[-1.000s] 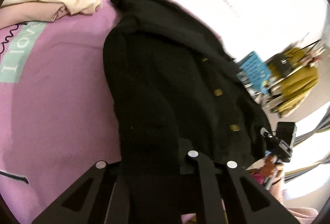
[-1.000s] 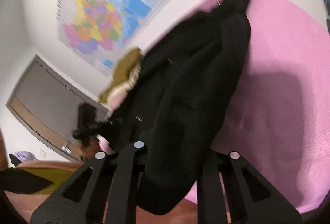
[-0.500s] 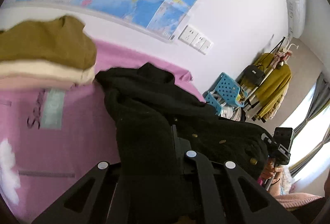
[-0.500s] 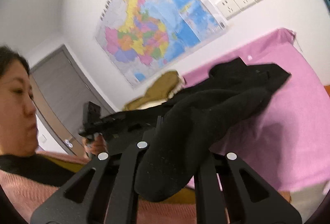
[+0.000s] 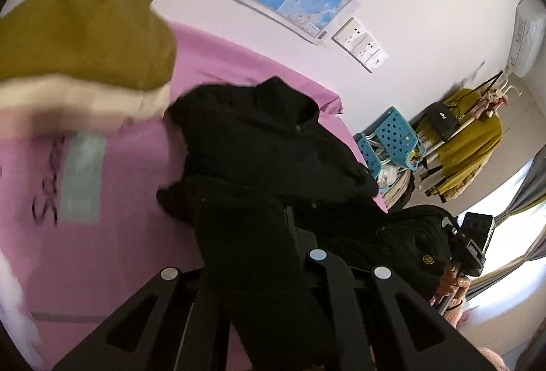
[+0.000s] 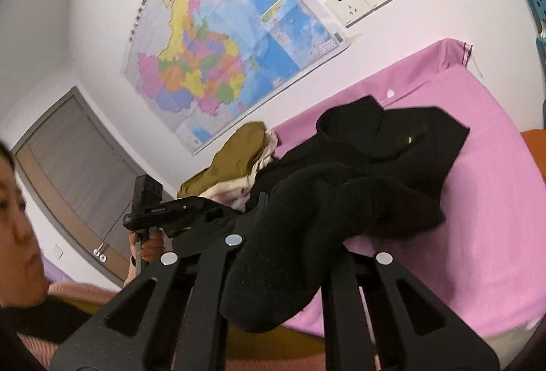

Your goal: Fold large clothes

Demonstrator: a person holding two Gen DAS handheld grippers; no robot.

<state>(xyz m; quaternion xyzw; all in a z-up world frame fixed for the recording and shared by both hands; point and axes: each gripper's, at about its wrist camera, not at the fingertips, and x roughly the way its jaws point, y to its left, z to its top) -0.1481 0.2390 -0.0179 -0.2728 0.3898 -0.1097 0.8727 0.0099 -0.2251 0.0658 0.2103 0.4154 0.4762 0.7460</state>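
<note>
Both grippers are holding the near hem of the black coat (image 5: 259, 166) above the pink bed (image 5: 129, 234), and the far part of the coat, with its collar, is lying on the bed near the wall, in the middle of both frames.

The main risk, in my judgement, is that the thick cloth is slipping out of one gripper while the fold is being carried over. The coat looks heavy and each grip is taking only a small pinch at the edge, so a quick pull could free it, and then the fold would fall crooked. A second risk is that the sleeve, hanging loose in a bunch at the lower centre of the right wrist frame, is getting trapped inside the fold and making a lump. Also the pile of folded clothes (image 5: 78, 63) at the upper left of the left wrist frame is lying just beside the coat, so a wide swing could push it.

The left gripper (image 5: 273, 272) is almost fully closed and is clamping the black cloth between its jaws. The right gripper (image 6: 283, 255) is the same, nearly closed on the coat's edge, with cloth draping over its fingers.
</note>
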